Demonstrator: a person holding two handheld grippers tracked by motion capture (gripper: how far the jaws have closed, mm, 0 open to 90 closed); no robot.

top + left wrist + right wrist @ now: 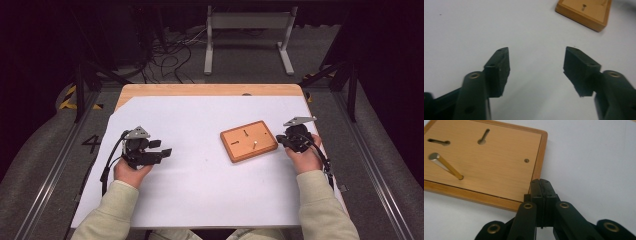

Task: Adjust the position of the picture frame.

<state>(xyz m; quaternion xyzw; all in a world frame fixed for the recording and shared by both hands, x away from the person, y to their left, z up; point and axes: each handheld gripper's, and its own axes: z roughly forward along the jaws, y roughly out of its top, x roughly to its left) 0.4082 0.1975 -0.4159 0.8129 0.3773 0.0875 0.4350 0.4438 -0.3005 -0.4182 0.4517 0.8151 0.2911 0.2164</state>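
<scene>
White sheeting (200, 190) is spread over a pale wooden table (210, 90), beyond which a dark floor with tangled cables (170, 55) and the feet of a grey metal stand (248, 37) are seen. On the right half of the sheet a square wooden board (248, 140) with a raised rim is laid flat, turned slightly askew to the table edges. A brass-coloured peg (446, 165) is stood in the board's near part, and in the right gripper view it is seen leaning away from the camera; two slots (483, 137) and a small round hole (526, 160) are cut into the board's face around it.

Just beside the board's right edge the right gripper (281, 140) is held by the person's right hand (306, 159), pointed left toward the board. Its jaws are pressed fully together with nothing between them, and their tips are seen over the board's near right corner; whether they touch the wood cannot be told.

Well apart, on the left half of the sheet, the left gripper (166, 152) is held by the left hand (131, 171) and aimed right, toward the board. Its jaws are spread wide and nothing is held in them; only bare sheet is seen in the gap. Cream sleeves (320, 210) are worn on both forearms at the near edge
</scene>
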